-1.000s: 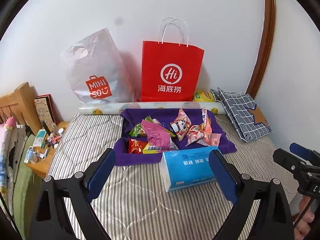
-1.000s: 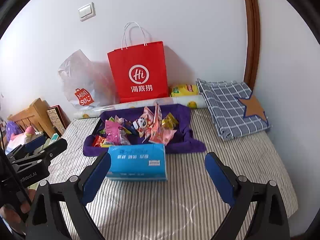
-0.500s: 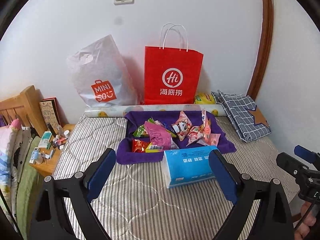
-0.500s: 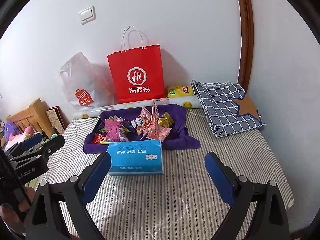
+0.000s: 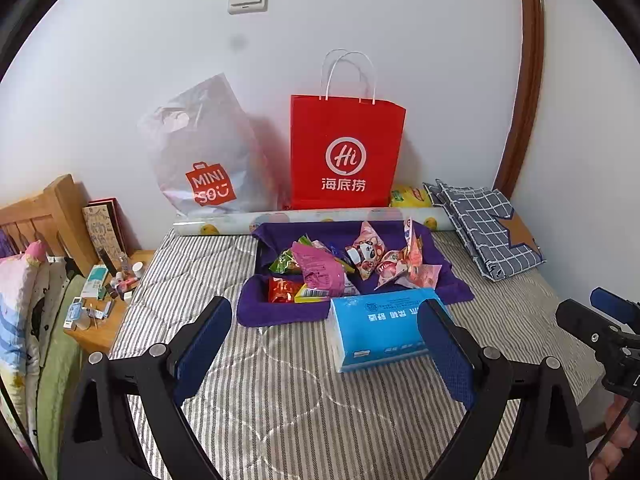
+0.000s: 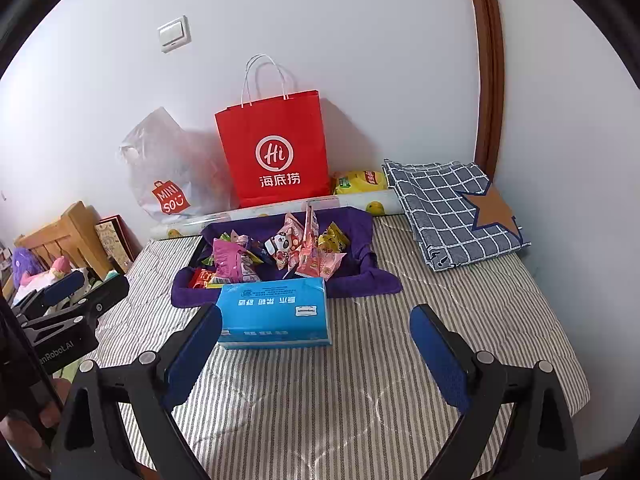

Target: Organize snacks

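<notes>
Both grippers hang above the grey striped mattress (image 5: 192, 264), tipped downward, nothing between them. The left gripper (image 5: 324, 334) has its blue-padded fingers (image 5: 204, 340) spread wide and empty. Same story for the right gripper (image 6: 316, 346): fingers (image 6: 434, 354) wide apart, bare mattress between them.

Straight ahead at twelve o'clock from the left gripper sits the heap of crinkly snack packets (image 5: 344, 264), pink, green, red and yellow, piled in a rumpled purple cloth tray (image 5: 256, 308). Touching the tray's near edge, at about one o'clock, lies a bright blue soft pack of tissues (image 5: 376, 324), flat on the mattress, partly behind the right-hand finger in that view.

Beyond the tray a long printed roll (image 5: 224, 224) lies across the bed's far edge. Against the white wall stand a red paper carrier bag with white handles (image 5: 344, 152) and, at eleven o'clock, a translucent plastic shopping bag (image 5: 204, 152). A folded blue checked cloth with a brown star (image 6: 452, 208) rests at two o'clock.
</notes>
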The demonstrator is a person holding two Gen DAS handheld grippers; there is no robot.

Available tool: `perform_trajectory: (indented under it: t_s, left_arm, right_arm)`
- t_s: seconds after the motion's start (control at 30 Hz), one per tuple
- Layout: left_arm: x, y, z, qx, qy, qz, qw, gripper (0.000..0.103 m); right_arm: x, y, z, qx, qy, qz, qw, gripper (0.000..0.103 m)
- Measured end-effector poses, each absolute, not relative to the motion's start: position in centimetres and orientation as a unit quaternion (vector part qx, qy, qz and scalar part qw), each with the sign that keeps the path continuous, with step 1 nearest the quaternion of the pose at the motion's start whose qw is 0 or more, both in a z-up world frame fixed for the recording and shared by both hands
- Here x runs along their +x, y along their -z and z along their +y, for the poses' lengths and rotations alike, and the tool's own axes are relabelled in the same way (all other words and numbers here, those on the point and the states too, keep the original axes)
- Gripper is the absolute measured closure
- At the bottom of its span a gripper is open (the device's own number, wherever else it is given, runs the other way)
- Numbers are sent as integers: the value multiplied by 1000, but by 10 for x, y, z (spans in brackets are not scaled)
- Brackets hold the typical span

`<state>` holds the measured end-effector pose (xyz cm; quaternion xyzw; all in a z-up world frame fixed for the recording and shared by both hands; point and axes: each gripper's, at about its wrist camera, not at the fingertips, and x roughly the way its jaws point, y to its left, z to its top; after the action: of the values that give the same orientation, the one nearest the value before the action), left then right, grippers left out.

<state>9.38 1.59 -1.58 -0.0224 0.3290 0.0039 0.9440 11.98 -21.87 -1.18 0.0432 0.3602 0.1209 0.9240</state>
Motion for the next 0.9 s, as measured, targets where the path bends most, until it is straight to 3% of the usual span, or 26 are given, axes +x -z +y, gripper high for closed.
perform_trajectory:
  t_s: [0.9]
  left_arm:
    - [91, 12, 15, -22, -2, 325, 946, 10]
  right_arm:
    - [117, 9, -221, 45, -116, 358, 925, 8]
